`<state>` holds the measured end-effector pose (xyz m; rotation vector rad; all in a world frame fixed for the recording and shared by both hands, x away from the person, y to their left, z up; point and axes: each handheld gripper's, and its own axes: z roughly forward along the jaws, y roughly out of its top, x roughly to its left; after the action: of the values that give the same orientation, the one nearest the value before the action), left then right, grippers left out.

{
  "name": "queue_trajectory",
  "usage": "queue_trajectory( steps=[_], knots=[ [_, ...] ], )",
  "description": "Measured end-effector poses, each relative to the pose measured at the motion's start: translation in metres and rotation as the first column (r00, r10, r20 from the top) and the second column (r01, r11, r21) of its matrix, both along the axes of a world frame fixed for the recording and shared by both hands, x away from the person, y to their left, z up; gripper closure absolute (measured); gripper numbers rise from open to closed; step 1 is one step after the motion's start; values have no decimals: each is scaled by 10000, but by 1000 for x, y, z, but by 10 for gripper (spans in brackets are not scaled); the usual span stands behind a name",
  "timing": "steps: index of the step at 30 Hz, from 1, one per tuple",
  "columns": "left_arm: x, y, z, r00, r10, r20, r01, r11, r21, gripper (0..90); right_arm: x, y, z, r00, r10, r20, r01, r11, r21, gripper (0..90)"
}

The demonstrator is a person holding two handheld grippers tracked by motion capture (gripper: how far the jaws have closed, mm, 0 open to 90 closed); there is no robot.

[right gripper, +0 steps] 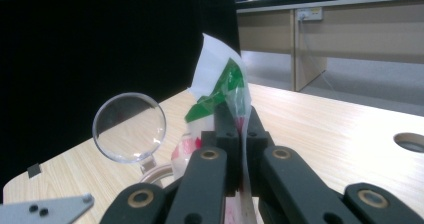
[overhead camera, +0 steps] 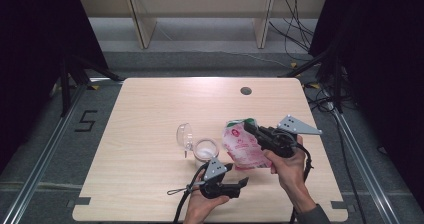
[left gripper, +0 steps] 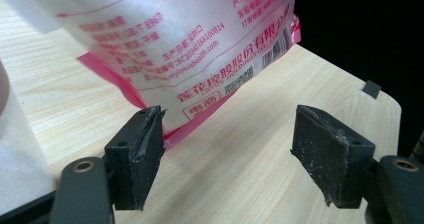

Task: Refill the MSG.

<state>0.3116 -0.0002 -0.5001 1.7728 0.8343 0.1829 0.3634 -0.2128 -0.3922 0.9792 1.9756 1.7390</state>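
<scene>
The far half of the worktop (overhead camera: 165, 96) lies bare, broken by a round cable hole (overhead camera: 245, 90) near the back edge. Mid-worktop, the clear jar (overhead camera: 205, 149) with its flipped-up lid (overhead camera: 184, 134) stands just left of the pink pouch (overhead camera: 243, 145); the gap between them is narrow. The left hand-held gripper (overhead camera: 239, 183), jaws spread, sits close under the pouch's lower corner. The front left of the worktop is open.

In the left gripper view, the pouch (left gripper: 170, 39) ran off the top edge, its small print partly blurred. A white blur (left gripper: 17, 154) at the left edge could not be told. In the right gripper view, the right tongs (right gripper: 239, 134) hid the pouch's lower part, and the jar (right gripper: 157, 174) was mostly covered.
</scene>
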Motion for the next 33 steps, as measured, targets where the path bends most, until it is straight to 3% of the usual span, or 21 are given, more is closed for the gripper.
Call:
queue_trajectory(
  steps=[3, 4, 5, 6, 8, 9, 10, 12, 13, 19, 20, 21, 23, 26, 29, 33],
  knots=[
    [-2, 2, 2, 9999, -83, 81, 83, 9999, 58, 283, -4, -9, -3, 10000, -55, -24, 55, 10000, 78, 900],
    [-3, 3, 3, 10000, -35, 73, 33, 9998, 212, 283, -6, -11, -3, 9996, -133, -258, 139, 9997, 212, 900],
    [-3, 3, 3, 10000, -35, 73, 33, 9998, 212, 282, -3, -15, -5, 9997, -170, 170, 167, 9997, 191, 900],
    [-4, 4, 4, 9999, 31, 139, -33, 9999, 157, 283, -6, -15, -5, 9993, -171, -318, 184, 9990, 413, 900],
    [-5, 5, 5, 9998, -52, 212, 50, 10000, 69, 283, -6, -18, -6, 9998, -99, -173, 104, 9994, 325, 900],
    [-5, 5, 5, 9997, -87, 213, 88, 10000, -18, 283, -9, -18, -6, 9989, -191, -422, 209, 9988, 433, 900],
    [-7, 6, 6, 9997, -33, 237, 30, 9999, 124, 282, -7, -21, -7, 9997, -171, -175, 176, 9994, 295, 900],
    [-7, 6, 6, 9995, -129, 297, 129, 9999, 3, 282, -10, -22, -7, 9987, -198, -464, 220, 9986, 489, 900],
    [-8, 7, 7, 9994, -161, 315, 160, 9999, 41, 282, -8, -24, -8, 9995, -175, -253, 184, 9992, 360, 900],
    [-11, 13, 10, 9987, -168, 478, 158, 9997, 204, 283, -10, -35, -13, 9987, -375, -350, 388, 9985, 383, 900],
    [-11, 13, 10, 9985, -218, 511, 212, 9997, 111, 283, -10, -36, -15, 9986, -407, -348, 427, 9972, 609, 900],
    [-13, 15, 11, 9983, -221, 548, 207, 9994, 269, 283, -11, -37, -14, 9971, -547, -527, 571, 9973, 457, 900],
    [-14, 16, 11, 9980, -217, 594, 206, 9996, 187, 282, -11, -42, -17, 9975, -588, -383, 599, 9978, 295, 900],
    [-15, 20, 13, 9974, -295, 659, 278, 9993, 261, 281, -11, -47, -20, 9953, -763, -603, 790, 9959, 449, 900],
    [-16, 24, 15, 9970, -299, 716, 278, 9991, 305, 279, -9, -52, -23, 9932, -1068, -455, 1081, 9938, 266, 900],
    [-16, 28, 14, 9964, -353, 767, 326, 9988, 370, 275, -7, -62, -30, 9886, -1368, -636, 1383, 9902, 197, 899]
  ],
)
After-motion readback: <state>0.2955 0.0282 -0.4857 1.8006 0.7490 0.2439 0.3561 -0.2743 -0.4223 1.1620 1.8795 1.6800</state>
